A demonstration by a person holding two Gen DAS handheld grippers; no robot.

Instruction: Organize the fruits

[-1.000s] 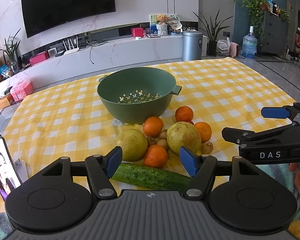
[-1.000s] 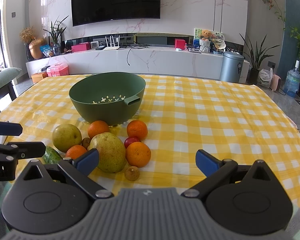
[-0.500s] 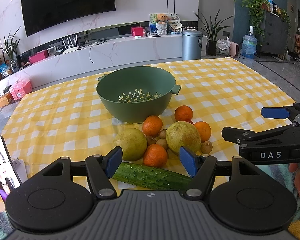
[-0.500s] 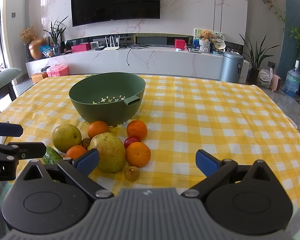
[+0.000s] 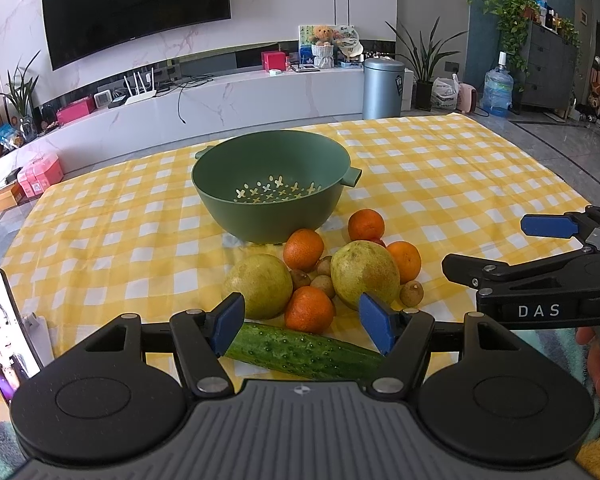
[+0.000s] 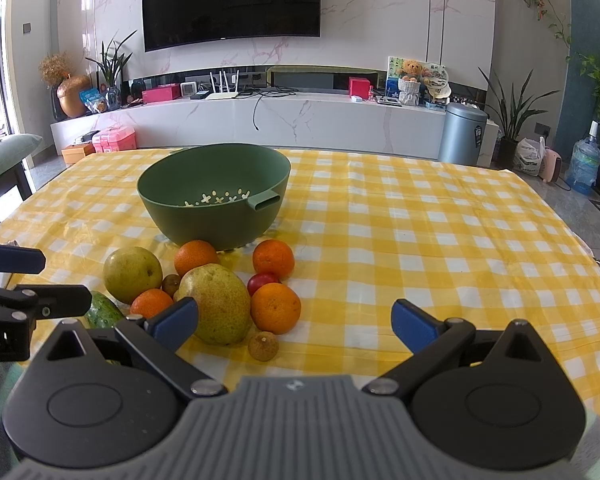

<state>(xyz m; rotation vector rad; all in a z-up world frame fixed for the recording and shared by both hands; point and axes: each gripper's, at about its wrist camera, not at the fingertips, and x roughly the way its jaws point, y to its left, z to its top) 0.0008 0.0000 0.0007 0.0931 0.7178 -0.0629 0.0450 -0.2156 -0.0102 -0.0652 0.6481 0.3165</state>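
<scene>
A green colander bowl (image 5: 270, 184) stands empty on the yellow checked tablecloth (image 5: 100, 232); it also shows in the right wrist view (image 6: 214, 194). In front of it lies a pile: two large yellow-green pears (image 5: 364, 274) (image 5: 260, 285), several oranges (image 5: 310, 308), small brown fruits (image 5: 411, 294), a red fruit (image 6: 262, 281) and a cucumber (image 5: 304, 350). My left gripper (image 5: 302, 326) is open and empty, just above the cucumber. My right gripper (image 6: 296, 322) is open and empty, near the pile's right side.
A phone (image 5: 2, 338) with a lit screen leans at the table's left front edge. The right gripper's body (image 5: 540, 280) sits at the right in the left wrist view. A TV wall and a low cabinet (image 6: 260, 116) stand beyond the table.
</scene>
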